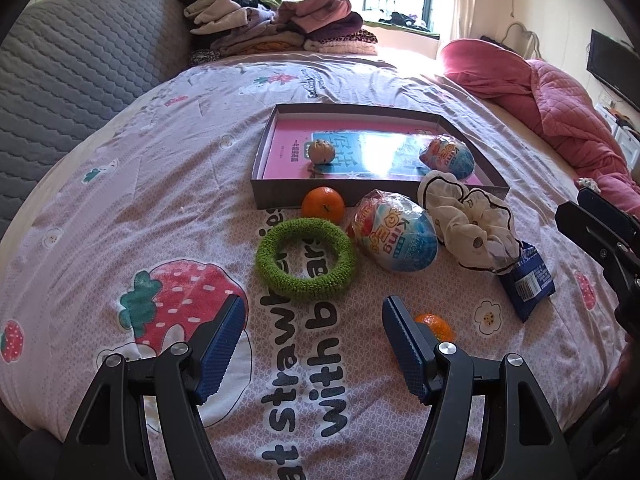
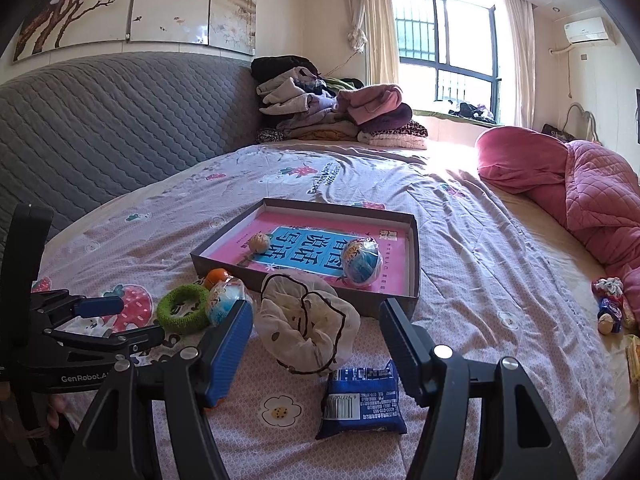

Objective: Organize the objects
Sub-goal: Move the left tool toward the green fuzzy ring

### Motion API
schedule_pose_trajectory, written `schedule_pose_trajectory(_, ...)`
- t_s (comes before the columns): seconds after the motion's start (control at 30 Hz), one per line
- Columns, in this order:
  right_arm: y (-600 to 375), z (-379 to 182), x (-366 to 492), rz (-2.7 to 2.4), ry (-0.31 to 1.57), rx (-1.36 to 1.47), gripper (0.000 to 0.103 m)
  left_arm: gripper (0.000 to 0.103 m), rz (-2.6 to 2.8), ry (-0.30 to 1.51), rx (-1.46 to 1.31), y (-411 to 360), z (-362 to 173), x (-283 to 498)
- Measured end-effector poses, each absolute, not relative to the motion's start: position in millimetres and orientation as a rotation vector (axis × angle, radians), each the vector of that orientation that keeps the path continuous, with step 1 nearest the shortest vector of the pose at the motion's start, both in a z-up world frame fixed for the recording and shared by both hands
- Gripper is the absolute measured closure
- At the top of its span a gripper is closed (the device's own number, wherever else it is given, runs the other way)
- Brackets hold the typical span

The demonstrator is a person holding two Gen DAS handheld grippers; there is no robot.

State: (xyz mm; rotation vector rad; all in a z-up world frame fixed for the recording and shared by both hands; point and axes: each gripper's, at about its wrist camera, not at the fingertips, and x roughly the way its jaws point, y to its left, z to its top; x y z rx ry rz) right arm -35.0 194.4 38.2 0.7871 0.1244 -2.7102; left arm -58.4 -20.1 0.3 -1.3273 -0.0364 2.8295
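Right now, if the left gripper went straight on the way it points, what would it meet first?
Probably the fuzzy green ring-shaped hair tie, lying on the bedspread just ahead of the open left gripper. Depth is unclear, so it might touch the bedspread short of it.

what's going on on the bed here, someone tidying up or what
A person is sorting small things on the bed into a shallow box using two handheld grippers. A walnut-like ball and one wrapped toy egg already lie in the box. Outside it are a tangerine, a green scrunchie, a second egg, a white scrunchie and a blue packet. The left gripper and right gripper both hover open, holding nothing.
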Motion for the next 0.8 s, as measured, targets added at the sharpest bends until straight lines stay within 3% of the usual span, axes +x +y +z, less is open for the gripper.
schedule_pose_trajectory(0.8, 176, 8, -49, -2.649, 0.285, 0.919, 0.038, 0.031, 2.775, -0.01, -1.357, -20, -11, -68)
